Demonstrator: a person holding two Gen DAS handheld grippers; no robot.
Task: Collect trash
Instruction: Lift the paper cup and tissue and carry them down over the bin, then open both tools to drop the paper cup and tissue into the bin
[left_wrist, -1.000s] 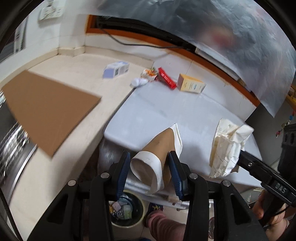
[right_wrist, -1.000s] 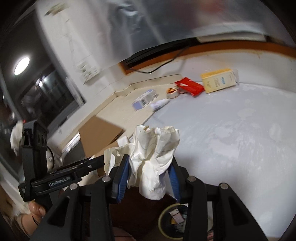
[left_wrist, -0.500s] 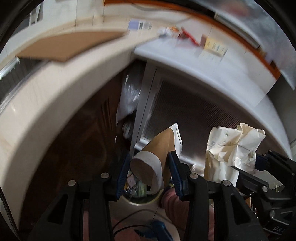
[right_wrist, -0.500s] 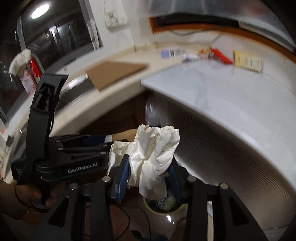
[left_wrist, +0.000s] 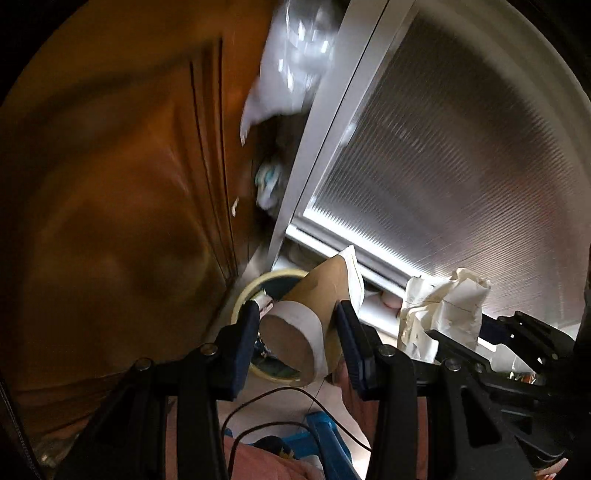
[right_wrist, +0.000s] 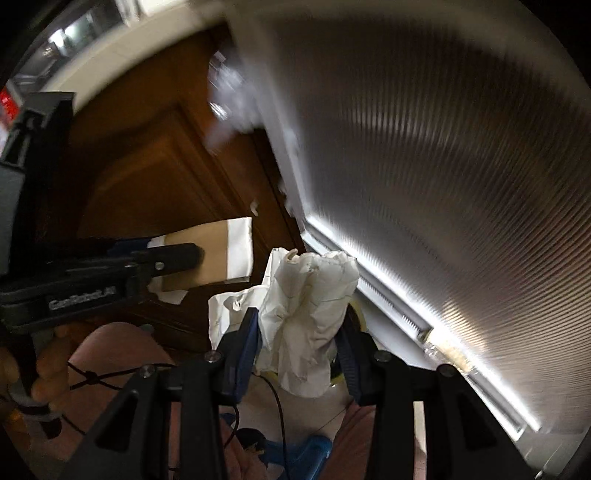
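My left gripper (left_wrist: 295, 332) is shut on a brown paper cup with a white rim (left_wrist: 314, 306), held just above a round trash bin (left_wrist: 251, 288) on the floor. The cup also shows in the right wrist view (right_wrist: 218, 251). My right gripper (right_wrist: 299, 339) is shut on crumpled white paper (right_wrist: 306, 306), beside the left gripper and low above the floor. The paper also shows in the left wrist view (left_wrist: 443, 306). The bin is mostly hidden behind the paper in the right wrist view.
A brown wooden cabinet door (left_wrist: 122, 177) stands to the left. A ribbed silver appliance front (left_wrist: 443, 147) stands to the right. A clear plastic bag (left_wrist: 291, 55) hangs in the gap between them. A black cable (left_wrist: 280, 398) and a blue object (left_wrist: 317, 439) lie on the floor.
Both grippers have dropped from table height down toward the floor, still holding the cup and the paper. The tabletop has left both views and the bin has come close under the left gripper.
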